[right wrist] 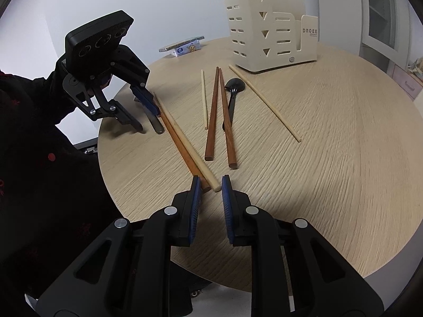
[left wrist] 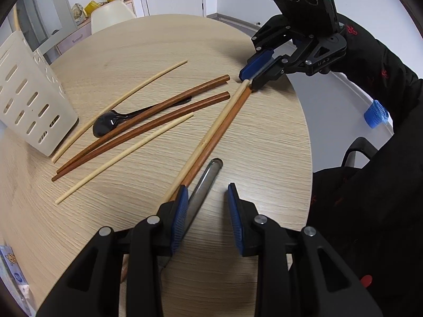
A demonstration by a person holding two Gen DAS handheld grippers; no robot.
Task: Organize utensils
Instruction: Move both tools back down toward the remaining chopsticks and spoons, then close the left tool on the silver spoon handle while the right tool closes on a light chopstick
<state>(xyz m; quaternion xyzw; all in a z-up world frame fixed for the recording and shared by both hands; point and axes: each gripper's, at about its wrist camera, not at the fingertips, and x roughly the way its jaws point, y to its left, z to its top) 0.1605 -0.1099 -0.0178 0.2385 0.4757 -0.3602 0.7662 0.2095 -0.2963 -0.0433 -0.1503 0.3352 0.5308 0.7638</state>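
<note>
So the two grippers face each other across a mismatched pair (right wrist: 185,142), one pale chopstick and one brown, lying side by side on the round table (right wrist: 330,171). The right gripper (right wrist: 210,187) has its jaws parted, a pad on either side of the thick ends, not yet pinching; I judge it is lined up this way so one squeeze takes both sticks together. The left gripper (left wrist: 207,200) stands wide open at the thin ends, its left pad against the sticks, seemingly steadying them so they do not roll apart. A metal handle (left wrist: 205,185) lies between its jaws, untouched as far as I can see. The rest waits nearer the holder (right wrist: 267,26): two brown chopsticks (right wrist: 219,116) almost parallel, a black spoon (right wrist: 232,92) partly under one of them, and two pale sticks (left wrist: 119,100) flanking the group. The white slotted holder stands upright at the far edge, two sticks already poking from its top. What that metal piece is I cannot say, as its working end is hidden beneath the left gripper. The pair's thin tips are also covered by that pad. A small packet (right wrist: 185,47) sits on the table's far rim, too small to read.
</note>
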